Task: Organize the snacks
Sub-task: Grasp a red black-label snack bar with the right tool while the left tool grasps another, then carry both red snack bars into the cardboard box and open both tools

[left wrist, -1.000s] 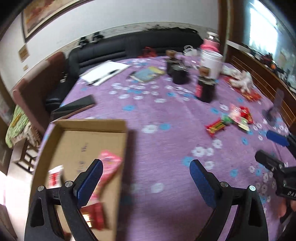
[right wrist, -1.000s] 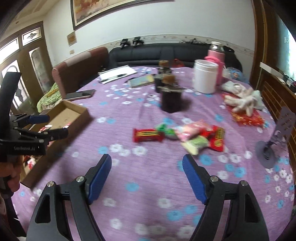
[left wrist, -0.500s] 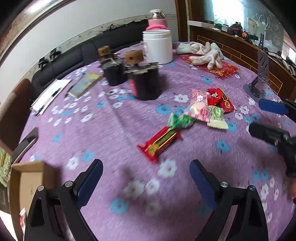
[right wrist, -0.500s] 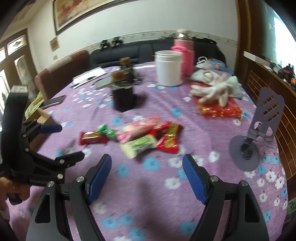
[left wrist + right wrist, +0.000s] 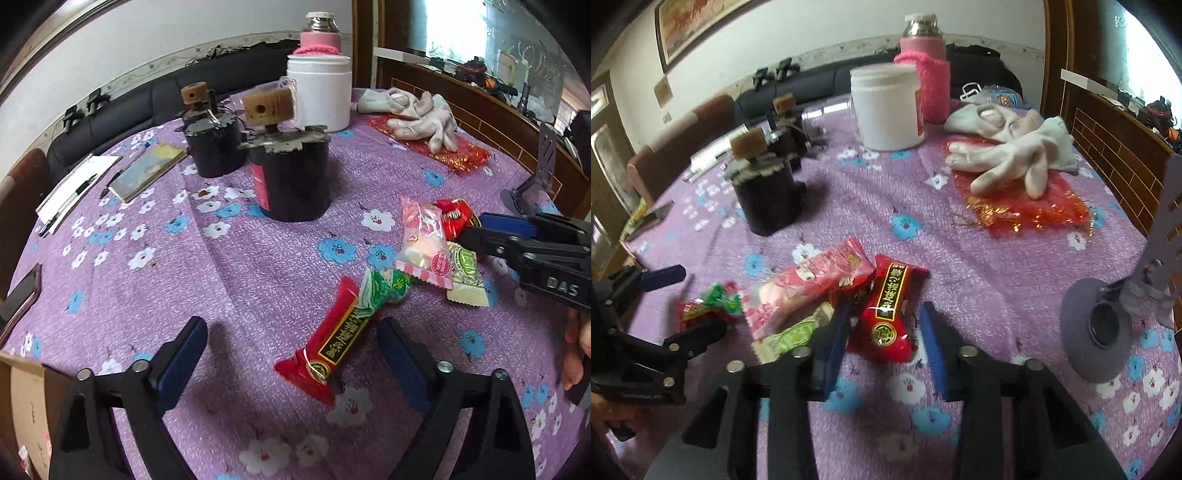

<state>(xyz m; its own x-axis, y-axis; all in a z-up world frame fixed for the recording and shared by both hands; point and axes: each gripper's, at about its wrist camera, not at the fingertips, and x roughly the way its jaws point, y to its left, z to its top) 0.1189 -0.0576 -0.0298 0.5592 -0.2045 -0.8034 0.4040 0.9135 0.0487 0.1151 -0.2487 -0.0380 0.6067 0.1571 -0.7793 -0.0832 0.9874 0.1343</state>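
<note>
Several snack packets lie in a heap on the purple flowered cloth. A long red bar [image 5: 332, 339] lies between the fingers of my left gripper [image 5: 291, 347], close to the right pad and untouched; these jaws are wide and closing slightly. A green candy [image 5: 384, 291], a pink packet [image 5: 424, 240] and a pale green packet [image 5: 465, 273] lie beyond it. My right gripper [image 5: 884, 332] straddles a red packet [image 5: 890, 314]. Its jaws are closing, with thin gaps still showing beside the wrapper. The left gripper [image 5: 683, 306] shows at the left of the right wrist view.
Two dark jars with cork stoppers [image 5: 291, 177], a white tub [image 5: 319, 92] and a pink flask stand behind the snacks. White gloves [image 5: 1008, 155] lie on a red bag. A grey phone stand [image 5: 1100, 325] is at the right, a cardboard box corner [image 5: 22, 398] at the lower left.
Both grippers have swung from the cardboard box side over to the snack heap and dropped lower. The right jaws have narrowed around the red packet.
</note>
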